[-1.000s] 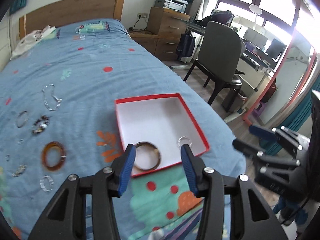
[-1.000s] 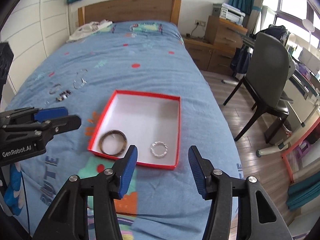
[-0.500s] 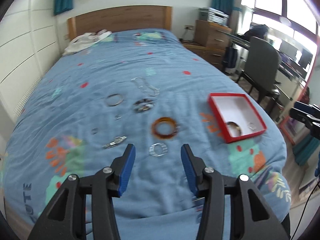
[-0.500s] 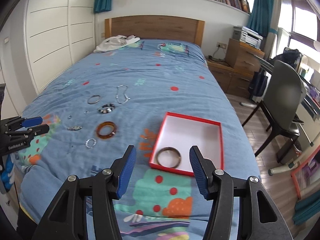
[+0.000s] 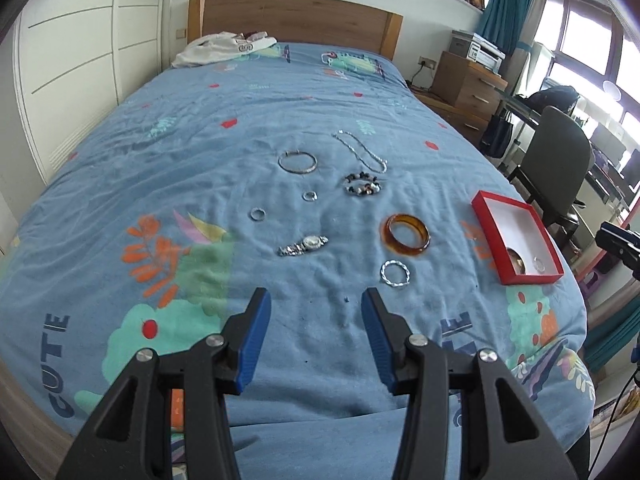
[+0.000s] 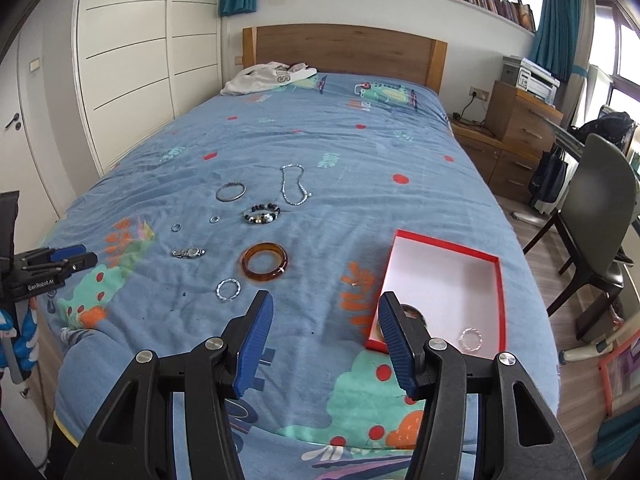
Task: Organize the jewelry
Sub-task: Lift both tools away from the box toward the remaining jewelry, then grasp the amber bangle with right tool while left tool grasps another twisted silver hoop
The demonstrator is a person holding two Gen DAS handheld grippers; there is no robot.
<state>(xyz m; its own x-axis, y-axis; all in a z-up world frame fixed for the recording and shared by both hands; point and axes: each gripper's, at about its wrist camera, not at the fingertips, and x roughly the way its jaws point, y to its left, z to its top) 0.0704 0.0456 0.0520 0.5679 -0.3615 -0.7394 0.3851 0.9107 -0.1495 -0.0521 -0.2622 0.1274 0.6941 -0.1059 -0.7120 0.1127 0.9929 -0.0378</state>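
Your left gripper [image 5: 316, 308] and right gripper [image 6: 326, 312] both hang spread and empty above the bedspread [image 6: 360, 152]. The red box [image 6: 496, 276] near the bed's right edge holds a brown bangle [image 5: 516, 261] and a silver ring [image 6: 470, 338]. The amber bangle [image 6: 264, 267], twisted silver ring [image 6: 228, 289] and watch [image 6: 189, 253] lie loose on the cover.

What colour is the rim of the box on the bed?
Red, with a white inside. The box shows best in the right wrist view.

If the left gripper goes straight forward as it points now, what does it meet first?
Probably bare blue bedspread: the open left gripper aims at cloth short of the jewelry. The wristwatch lies next in that line, the twisted silver bracelet off to the right. Depth is uncertain.
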